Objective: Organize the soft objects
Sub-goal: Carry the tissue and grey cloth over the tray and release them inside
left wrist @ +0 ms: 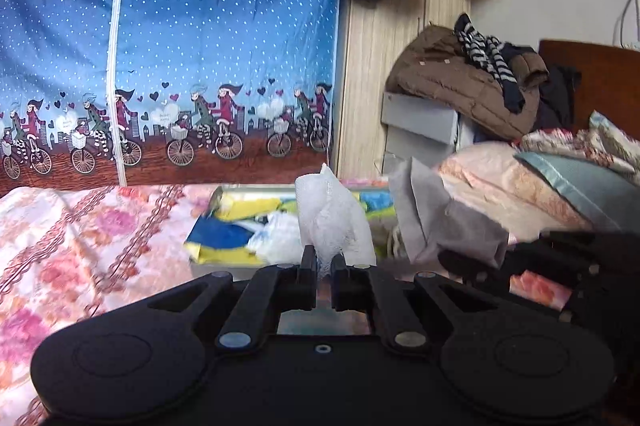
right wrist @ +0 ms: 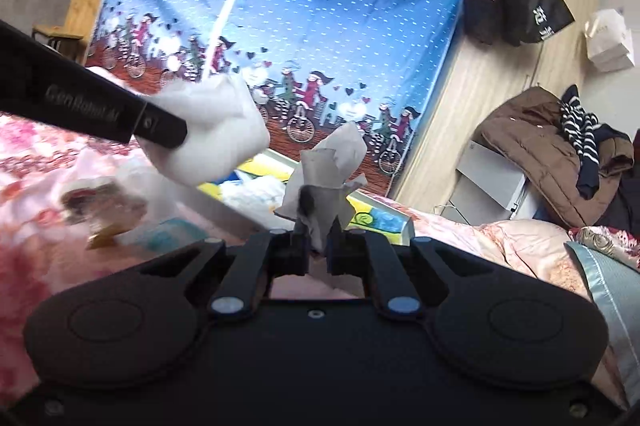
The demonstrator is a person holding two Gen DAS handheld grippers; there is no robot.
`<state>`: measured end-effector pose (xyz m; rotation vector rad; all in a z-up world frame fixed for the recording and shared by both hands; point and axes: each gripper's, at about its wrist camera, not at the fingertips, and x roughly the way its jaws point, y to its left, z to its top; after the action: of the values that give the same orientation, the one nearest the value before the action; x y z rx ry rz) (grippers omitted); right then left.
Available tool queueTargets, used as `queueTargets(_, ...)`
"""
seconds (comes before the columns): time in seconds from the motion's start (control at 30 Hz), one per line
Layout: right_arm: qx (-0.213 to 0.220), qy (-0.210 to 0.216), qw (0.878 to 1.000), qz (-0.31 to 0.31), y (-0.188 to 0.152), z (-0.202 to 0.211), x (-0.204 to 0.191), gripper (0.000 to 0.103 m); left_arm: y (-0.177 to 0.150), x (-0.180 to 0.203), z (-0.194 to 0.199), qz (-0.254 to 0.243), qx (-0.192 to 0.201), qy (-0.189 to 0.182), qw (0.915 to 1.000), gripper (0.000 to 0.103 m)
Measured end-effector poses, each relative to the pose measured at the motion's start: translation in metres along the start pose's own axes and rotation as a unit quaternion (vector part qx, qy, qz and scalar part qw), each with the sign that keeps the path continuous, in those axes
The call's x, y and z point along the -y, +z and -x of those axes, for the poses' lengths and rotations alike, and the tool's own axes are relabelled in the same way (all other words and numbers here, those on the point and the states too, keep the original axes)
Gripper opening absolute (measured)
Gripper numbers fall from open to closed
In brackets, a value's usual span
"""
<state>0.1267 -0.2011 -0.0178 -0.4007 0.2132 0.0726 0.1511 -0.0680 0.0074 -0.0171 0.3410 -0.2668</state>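
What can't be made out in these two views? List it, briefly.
- Box contents, left wrist view: the white mesh cloth in the left gripper and motion blur cover them.
- Small brownish thing on the bedspread, right wrist view: too blurred to identify.
- Grey cloth in the right gripper: its lower end is hidden between the fingers.
- Bed front edge: hidden by the gripper bodies.
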Motion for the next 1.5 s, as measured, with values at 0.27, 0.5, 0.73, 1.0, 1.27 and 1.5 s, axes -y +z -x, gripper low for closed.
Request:
queueTargets(0.27,0.001,-0.040,0.998,-0.043,-0.012,-0.085,0.044,0.002,0.038,0.009,-0.105,-0.004,0.015,0.004,0.9999,0.006)
queueTargets(0.5,-0.023,-0.056,0.993,-0.101,-0.037,-0.153,0.074,0.002,0.033,0.013,-0.189,0.036,-0.022,-0.011,0.9991,0.006)
queueTargets(0.73,-0.067,-0.035,0.991,-0.111,-0.066,-0.197,0.076,0.002,0.012,0.012,-0.230,0.032,-0.083,-0.010,0.9960,0.006)
queueTargets(1.0,-0.077,-0.032,0.991,-0.109,-0.064,-0.213,0.072,0.003,0.003,0.010,-0.250,0.035,-0.156,-0.010,0.9871,0.007)
queueTargets(1.27,-0.070,-0.026,0.992,-0.102,-0.041,-0.182,0.061,0.005,0.008,0.003,-0.251,0.064,-0.178,-0.004,0.9819,0.019)
queueTargets(1.5,-0.079,-0.034,0.989,-0.116,-0.033,-0.170,0.068,0.042,0.014,0.007,-0.236,0.044,-0.173,0.010,0.9839,0.038)
